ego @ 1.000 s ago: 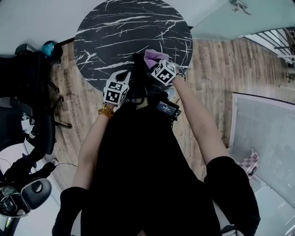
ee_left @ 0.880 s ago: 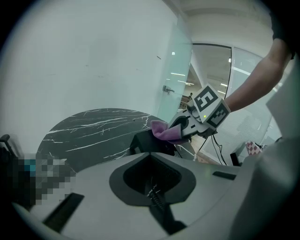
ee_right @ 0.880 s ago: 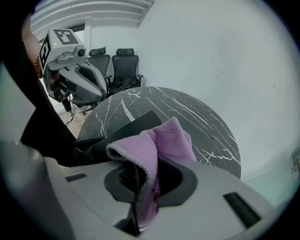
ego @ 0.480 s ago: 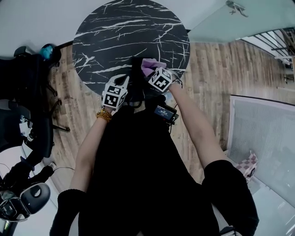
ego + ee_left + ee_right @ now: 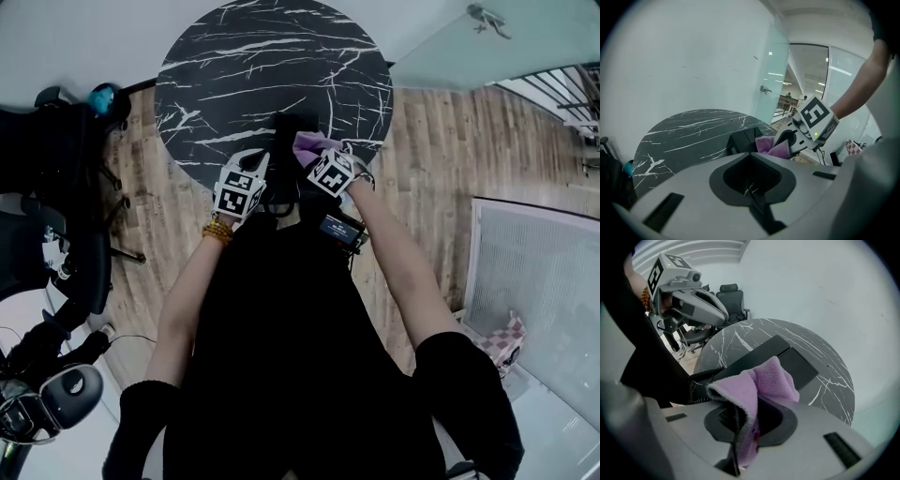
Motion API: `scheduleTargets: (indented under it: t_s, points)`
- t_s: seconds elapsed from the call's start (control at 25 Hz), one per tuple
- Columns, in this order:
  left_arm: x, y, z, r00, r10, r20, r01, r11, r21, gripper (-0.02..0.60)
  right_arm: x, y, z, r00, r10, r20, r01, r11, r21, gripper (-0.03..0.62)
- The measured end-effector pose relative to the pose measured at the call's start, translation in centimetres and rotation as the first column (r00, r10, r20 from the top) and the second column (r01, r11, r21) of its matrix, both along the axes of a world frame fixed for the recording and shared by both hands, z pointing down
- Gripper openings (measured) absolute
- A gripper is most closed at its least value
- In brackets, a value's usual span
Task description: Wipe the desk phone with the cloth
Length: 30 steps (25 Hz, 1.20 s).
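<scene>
The black desk phone (image 5: 289,125) stands at the near edge of the round black marble table (image 5: 272,56). In the right gripper view its flat top (image 5: 787,359) lies just beyond the jaws, and its coiled cord (image 5: 701,377) trails off to the left. My right gripper (image 5: 314,155) is shut on a folded purple cloth (image 5: 764,380), held over the phone's near right side. My left gripper (image 5: 255,159) hangs at the phone's near left; its jaws look shut, with nothing seen between them. From the left gripper view, the cloth (image 5: 769,147) sits against the phone (image 5: 740,140).
Black office chairs (image 5: 56,187) stand on the wooden floor (image 5: 441,141) to the left of the table. A pale wall and a glass partition (image 5: 806,75) rise behind it. A white panel (image 5: 534,281) lies at the right. A small black device (image 5: 339,228) hangs at the person's waist.
Both grippers have drifted slightly left and back again; the right one still holds the cloth at the phone's near side. The phone has not moved.
</scene>
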State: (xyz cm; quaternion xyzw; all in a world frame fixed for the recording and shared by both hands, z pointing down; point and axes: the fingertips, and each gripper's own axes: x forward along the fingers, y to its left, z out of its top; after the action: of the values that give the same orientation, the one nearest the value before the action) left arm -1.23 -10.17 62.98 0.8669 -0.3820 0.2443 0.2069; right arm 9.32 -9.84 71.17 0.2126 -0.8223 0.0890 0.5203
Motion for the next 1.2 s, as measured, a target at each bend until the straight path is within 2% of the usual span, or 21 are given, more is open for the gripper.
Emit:
scheduleTargets:
  t_s: [0.84, 1.2]
  points:
    - [0.3, 0.4, 0.5, 1.0, 0.022, 0.012, -0.022, 1.0, -0.014, 0.014, -0.4, 3.7, 1.8, 0.999, -0.041, -0.003, 0.041, 0.995, -0.092, 0.058]
    - [0.5, -0.1, 0.0, 1.0, 0.019, -0.008, -0.019, 1.0, -0.014, 0.014, -0.7, 5.1, 2.2, 0.995, -0.099, 0.003, 0.098, 0.983, -0.158, 0.058]
